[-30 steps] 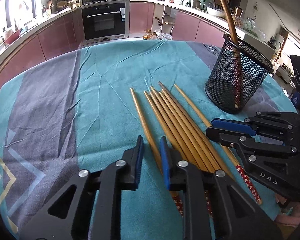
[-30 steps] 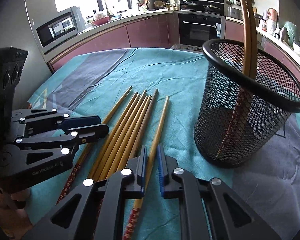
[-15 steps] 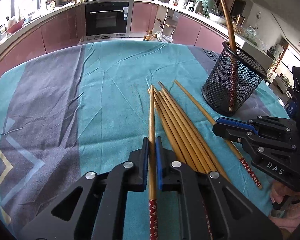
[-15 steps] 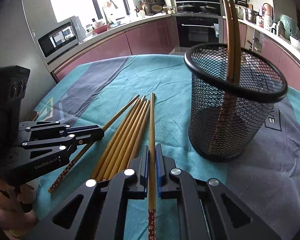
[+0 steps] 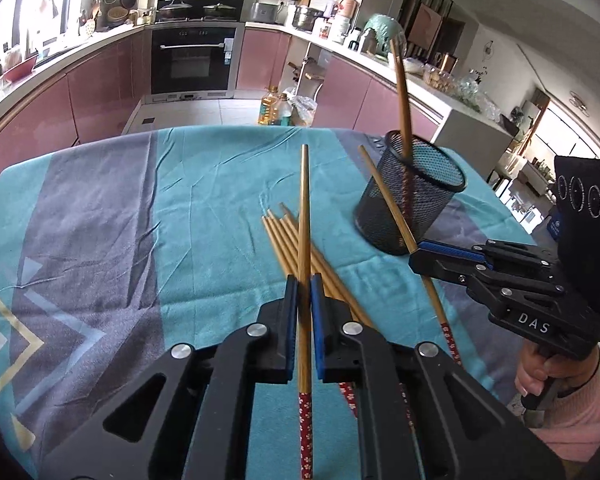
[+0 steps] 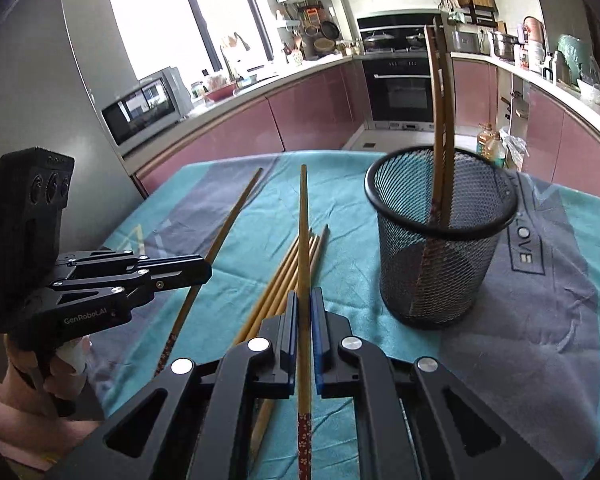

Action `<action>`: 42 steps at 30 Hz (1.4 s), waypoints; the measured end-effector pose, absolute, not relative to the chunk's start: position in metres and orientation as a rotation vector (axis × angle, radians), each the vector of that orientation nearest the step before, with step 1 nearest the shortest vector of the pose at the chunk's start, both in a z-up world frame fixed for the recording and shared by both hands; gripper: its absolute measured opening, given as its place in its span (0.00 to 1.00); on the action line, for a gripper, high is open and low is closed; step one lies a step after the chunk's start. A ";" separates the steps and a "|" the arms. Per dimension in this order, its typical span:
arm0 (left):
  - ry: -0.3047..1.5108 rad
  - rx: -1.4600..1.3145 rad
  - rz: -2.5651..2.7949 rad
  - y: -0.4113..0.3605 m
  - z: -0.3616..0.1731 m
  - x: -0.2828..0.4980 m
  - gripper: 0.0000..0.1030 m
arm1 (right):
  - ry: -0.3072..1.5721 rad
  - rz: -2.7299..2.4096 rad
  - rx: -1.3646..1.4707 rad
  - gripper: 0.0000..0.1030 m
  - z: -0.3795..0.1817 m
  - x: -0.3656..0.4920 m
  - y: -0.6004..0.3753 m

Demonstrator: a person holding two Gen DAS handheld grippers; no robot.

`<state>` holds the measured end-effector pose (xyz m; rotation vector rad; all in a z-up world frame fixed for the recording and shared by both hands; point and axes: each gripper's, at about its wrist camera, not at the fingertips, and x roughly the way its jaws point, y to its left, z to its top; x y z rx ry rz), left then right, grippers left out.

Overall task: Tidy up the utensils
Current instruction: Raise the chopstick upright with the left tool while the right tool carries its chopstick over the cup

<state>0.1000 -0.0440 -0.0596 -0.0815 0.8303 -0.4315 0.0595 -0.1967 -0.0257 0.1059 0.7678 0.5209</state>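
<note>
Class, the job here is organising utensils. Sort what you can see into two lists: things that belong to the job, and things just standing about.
Belongs to the job:
- left gripper, jaws shut on a chopstick
- right gripper, also clamping a chopstick
- loose chopsticks on the tablecloth
- mesh holder

Just standing about:
- oven
- microwave
- oil bottles

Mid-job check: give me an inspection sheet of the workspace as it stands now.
Surface: table under a teal and grey cloth, wrinkled.
Job's things: mesh cup upright, two chopsticks in it; loose pile flat on the cloth.
Clutter: nothing seen.
Grippers: left gripper shut on one chopstick; right gripper shut on another chopstick; both sticks clear of the pile.
Cables: nothing seen.
Surroundings: kitchen, oven, pink cabinets, oil bottles on the floor.
</note>
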 end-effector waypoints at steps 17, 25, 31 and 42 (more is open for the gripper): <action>0.711 -0.154 -0.593 -0.032 0.001 0.070 0.07 | 0.638 0.519 0.170 0.06 0.013 0.046 -0.231; 0.660 -0.171 -0.612 -0.039 0.018 0.073 0.07 | 0.587 0.505 0.177 0.06 0.030 0.048 -0.247; 0.623 -0.178 -0.634 -0.051 0.032 0.084 0.07 | 0.538 0.494 0.167 0.06 0.048 0.050 -0.255; 0.537 -0.164 -0.659 -0.073 0.070 0.104 0.07 | 0.448 0.467 0.140 0.06 0.080 0.059 -0.272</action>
